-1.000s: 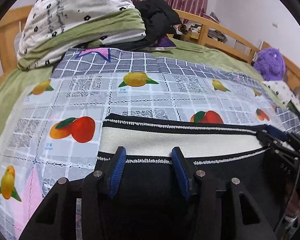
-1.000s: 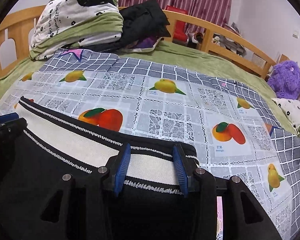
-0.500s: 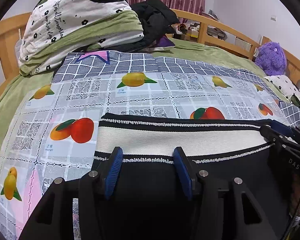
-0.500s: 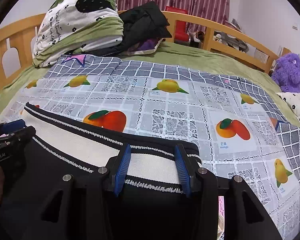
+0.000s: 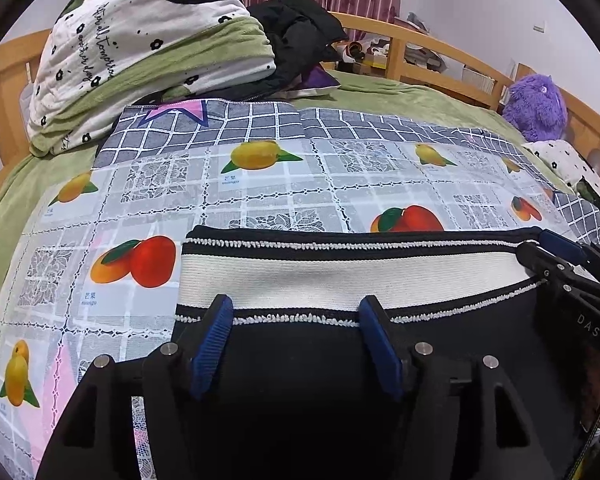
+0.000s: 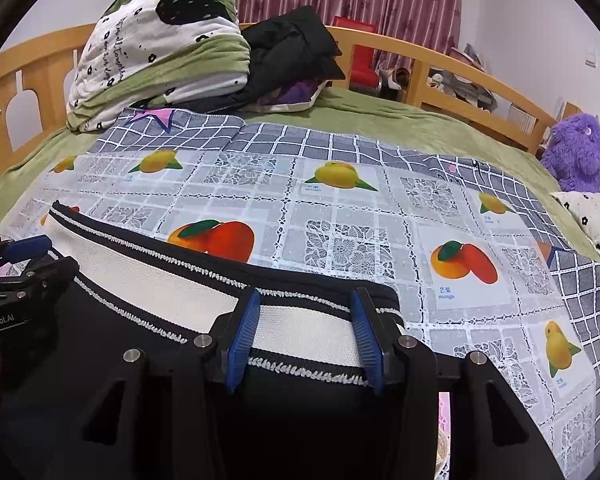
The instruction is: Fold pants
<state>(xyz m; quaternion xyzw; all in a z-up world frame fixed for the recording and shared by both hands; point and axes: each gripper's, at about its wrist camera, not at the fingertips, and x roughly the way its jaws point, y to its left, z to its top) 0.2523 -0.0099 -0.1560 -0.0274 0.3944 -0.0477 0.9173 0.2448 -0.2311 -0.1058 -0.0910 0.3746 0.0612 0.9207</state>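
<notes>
Black pants [image 5: 308, 364] with a cream waistband [image 5: 340, 276] edged in black and white trim lie flat on a fruit-print cloth [image 5: 260, 184] on the bed. My left gripper [image 5: 296, 312] is open, its blue-padded fingers resting over the waistband's lower edge near the left end. My right gripper [image 6: 304, 312] is open over the waistband [image 6: 148, 276] near its right end. Each gripper shows at the edge of the other's view, the right in the left wrist view [image 5: 564, 268], the left in the right wrist view [image 6: 20, 268].
Folded white and green bedding [image 5: 148, 52] and a black jacket [image 5: 296, 36] are piled at the far end of the bed. A wooden rail [image 6: 440, 68] runs around it. A purple plush toy [image 6: 580, 148] sits at the right.
Both grippers have drawn back slightly toward me over the waistband, jaws staying open. The pants have not visibly moved.
</notes>
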